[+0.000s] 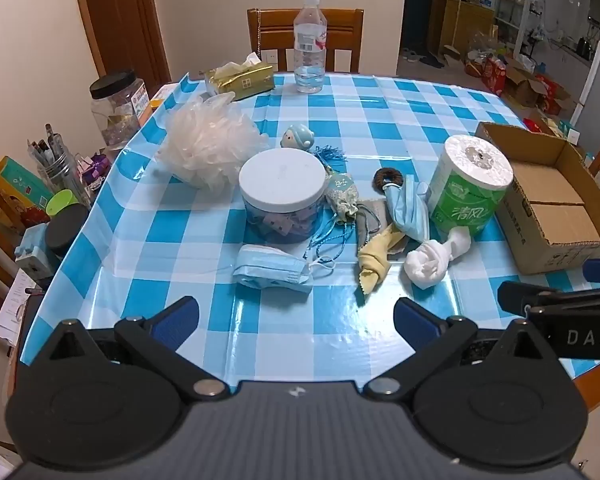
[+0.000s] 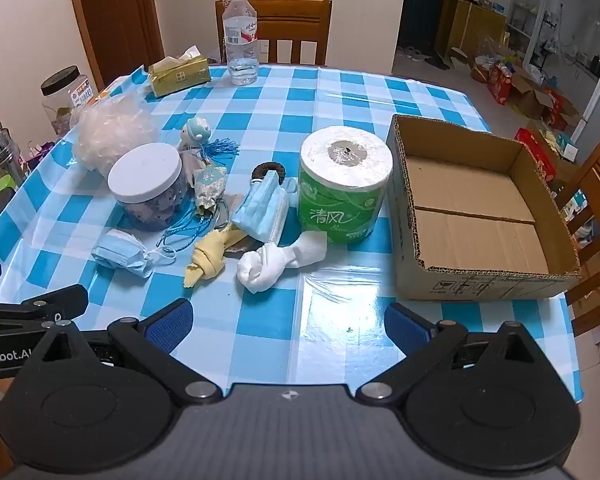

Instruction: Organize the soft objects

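I see both my left gripper point(image 1: 296, 318) and right gripper point(image 2: 288, 320) released, empty, above the desk point(image 2: 260, 320); box point(image 2: 472, 216) empty.

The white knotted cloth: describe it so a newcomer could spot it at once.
On the checked table, find the green tissue roll beside the cardboard box. The white cloth lies just in front of the roll, knotted, plain white, unlike the yellow cloth at its left.

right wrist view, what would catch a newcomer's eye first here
The green-wrapped tissue roll stands upright mid-table, just left of the open cardboard box, which looks empty. Left of the roll, soft things lie in a loose cluster: two blue masks, a knotted white cloth, a yellow cloth and a white-lidded jar.
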`<act>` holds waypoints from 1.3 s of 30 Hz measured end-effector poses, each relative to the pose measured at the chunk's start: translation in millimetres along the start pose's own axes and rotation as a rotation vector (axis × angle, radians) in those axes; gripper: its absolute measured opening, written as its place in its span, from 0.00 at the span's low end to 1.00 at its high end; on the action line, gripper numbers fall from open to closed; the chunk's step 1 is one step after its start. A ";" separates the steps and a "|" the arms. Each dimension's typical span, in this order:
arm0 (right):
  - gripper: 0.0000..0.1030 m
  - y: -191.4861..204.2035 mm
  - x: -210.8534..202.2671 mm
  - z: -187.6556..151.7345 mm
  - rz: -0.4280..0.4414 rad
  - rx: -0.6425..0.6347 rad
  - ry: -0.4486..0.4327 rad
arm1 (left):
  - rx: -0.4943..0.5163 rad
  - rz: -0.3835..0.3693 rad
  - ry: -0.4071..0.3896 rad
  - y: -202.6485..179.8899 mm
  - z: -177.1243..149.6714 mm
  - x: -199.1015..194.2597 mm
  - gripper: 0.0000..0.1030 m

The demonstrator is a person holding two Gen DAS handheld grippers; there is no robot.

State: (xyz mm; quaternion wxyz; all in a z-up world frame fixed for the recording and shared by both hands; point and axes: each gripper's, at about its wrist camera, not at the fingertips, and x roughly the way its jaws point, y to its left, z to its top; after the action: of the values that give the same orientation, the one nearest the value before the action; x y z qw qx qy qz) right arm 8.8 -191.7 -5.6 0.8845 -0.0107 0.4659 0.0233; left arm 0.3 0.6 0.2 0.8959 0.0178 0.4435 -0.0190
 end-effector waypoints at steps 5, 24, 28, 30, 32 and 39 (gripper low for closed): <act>1.00 1.0 -0.4 1.4 0.000 0.001 -0.004 | 0.000 0.000 -0.006 2.3 0.3 -1.1 0.99; 1.00 2.9 -1.8 8.7 -0.006 0.000 -0.010 | 0.022 0.014 -0.006 0.1 4.7 0.7 0.99; 1.00 2.9 -1.7 8.7 -0.007 0.000 -0.011 | 0.024 0.013 -0.006 0.3 6.2 1.7 0.99; 1.00 2.8 -1.6 7.4 -0.006 0.000 -0.011 | 0.025 0.013 -0.007 -0.2 6.2 1.8 0.99; 1.00 3.0 -1.7 7.5 -0.007 -0.001 -0.011 | 0.026 0.013 -0.006 -0.6 6.7 2.2 0.99; 1.00 2.9 0.2 11.9 -0.014 0.012 -0.010 | 0.029 0.013 -0.006 -1.2 8.5 4.5 0.99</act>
State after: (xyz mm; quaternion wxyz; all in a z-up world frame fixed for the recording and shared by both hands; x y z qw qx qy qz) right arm 18.6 -188.3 1.0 0.8870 -0.0083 0.4615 0.0143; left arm 9.7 -1.1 1.7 0.8969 0.0334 0.4405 -0.0198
